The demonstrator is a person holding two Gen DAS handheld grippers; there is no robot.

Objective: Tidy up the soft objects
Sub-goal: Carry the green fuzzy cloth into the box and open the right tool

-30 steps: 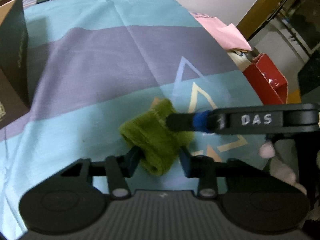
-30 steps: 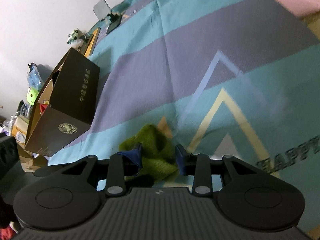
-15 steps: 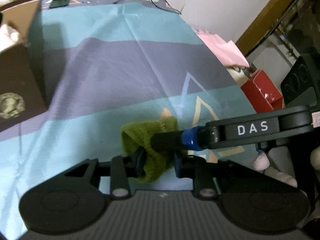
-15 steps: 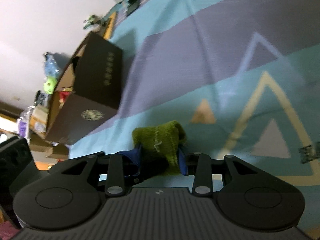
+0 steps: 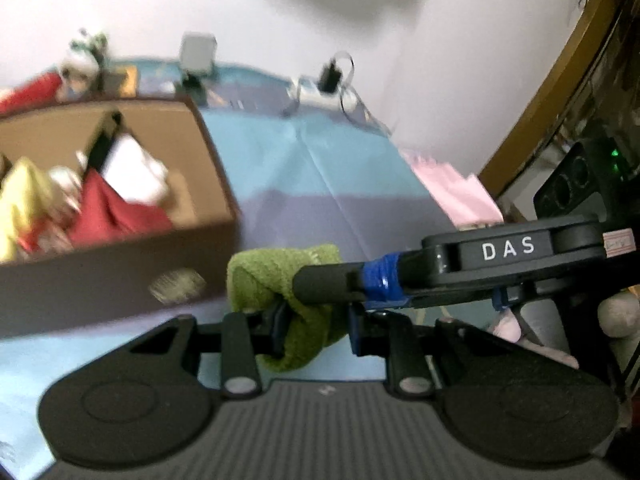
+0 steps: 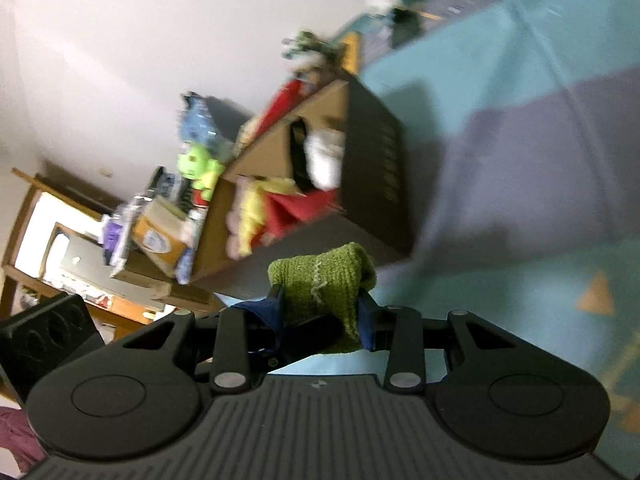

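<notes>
- Left wrist view, far left of the gripper: a dark cardboard box (image 5: 120, 280) stands open on the striped bedsheet (image 5: 352, 184), with red, yellow and white soft items blurred inside it.
- Straight ahead, the left gripper (image 5: 316, 328) pinches a green knitted cloth (image 5: 272, 276) between its blue-padded fingers; the cloth bulges above and below the jaws, lifted off the sheet.
- Just right of that, the right gripper's (image 5: 320, 286) black finger, wrapped in blue tape and marked DAS on its arm, crosses in from the right and presses into the same cloth.
- Farther right, a pink sheet (image 5: 456, 188) lies at the bed's edge.
- Right wrist view, left and ahead: the box (image 6: 380, 168) sits tilted in frame, just beyond the cloth.
- Centre: the right gripper (image 6: 320, 312) clamps the green knitted cloth (image 6: 324, 280) between its pads.
</notes>
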